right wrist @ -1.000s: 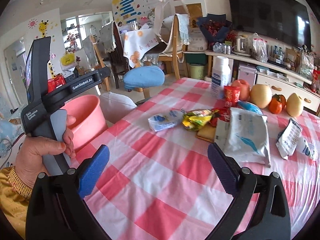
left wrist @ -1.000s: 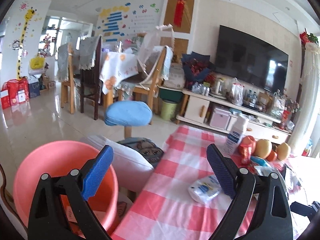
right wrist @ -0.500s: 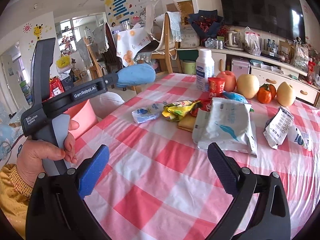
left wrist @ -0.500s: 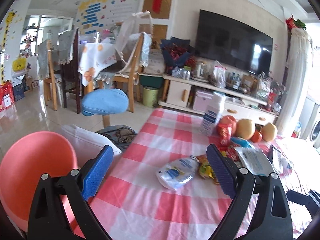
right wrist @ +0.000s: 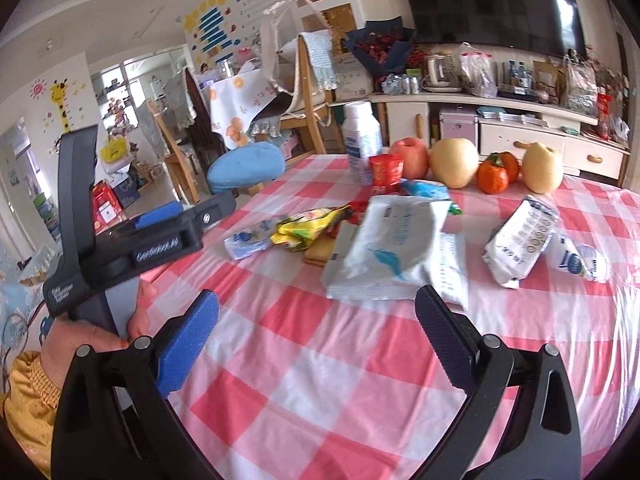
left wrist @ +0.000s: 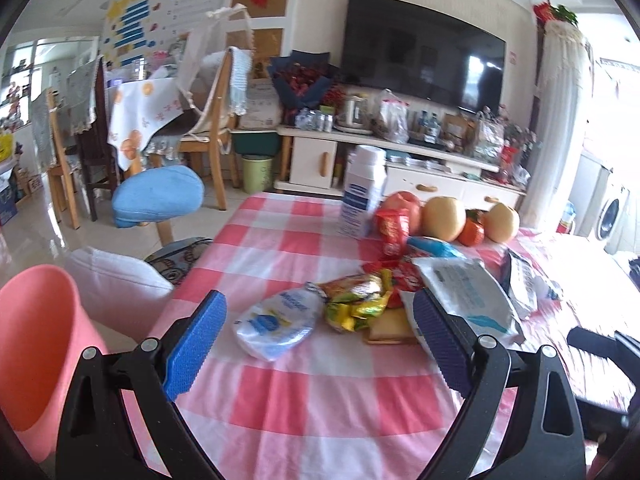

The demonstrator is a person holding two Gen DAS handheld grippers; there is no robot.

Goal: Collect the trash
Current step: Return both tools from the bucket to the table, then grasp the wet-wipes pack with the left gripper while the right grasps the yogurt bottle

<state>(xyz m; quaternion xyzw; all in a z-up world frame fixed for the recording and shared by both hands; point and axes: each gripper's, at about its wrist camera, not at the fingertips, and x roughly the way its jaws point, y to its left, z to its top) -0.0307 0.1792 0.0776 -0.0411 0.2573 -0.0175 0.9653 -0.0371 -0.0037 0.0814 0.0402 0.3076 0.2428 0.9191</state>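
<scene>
Wrappers lie on the red-checked table (left wrist: 320, 408): a white-blue packet (left wrist: 276, 326) (right wrist: 248, 242), a yellow-green wrapper (left wrist: 356, 300) (right wrist: 312, 226), a large white bag (left wrist: 468, 300) (right wrist: 392, 248), and a white pouch (right wrist: 520, 240). A pink bin (left wrist: 36, 344) stands left of the table. My left gripper (left wrist: 316, 340) is open and empty just above the white-blue packet; in the right wrist view its fingertips (right wrist: 160, 214) show. My right gripper (right wrist: 316, 340) is open and empty over the table's near part.
A white bottle (left wrist: 362, 196), a red snack pack (right wrist: 386, 172), an apple, pears and tangerines (right wrist: 456, 162) stand at the table's far edge. A blue stool (left wrist: 156, 196) and a white cushion (left wrist: 116, 280) are left of the table. A TV cabinet lines the back wall.
Both grippers moved forward over the table toward the wrappers. The left one swung right, away from the pink bin, and now frames the white-blue packet. Both stayed open.
</scene>
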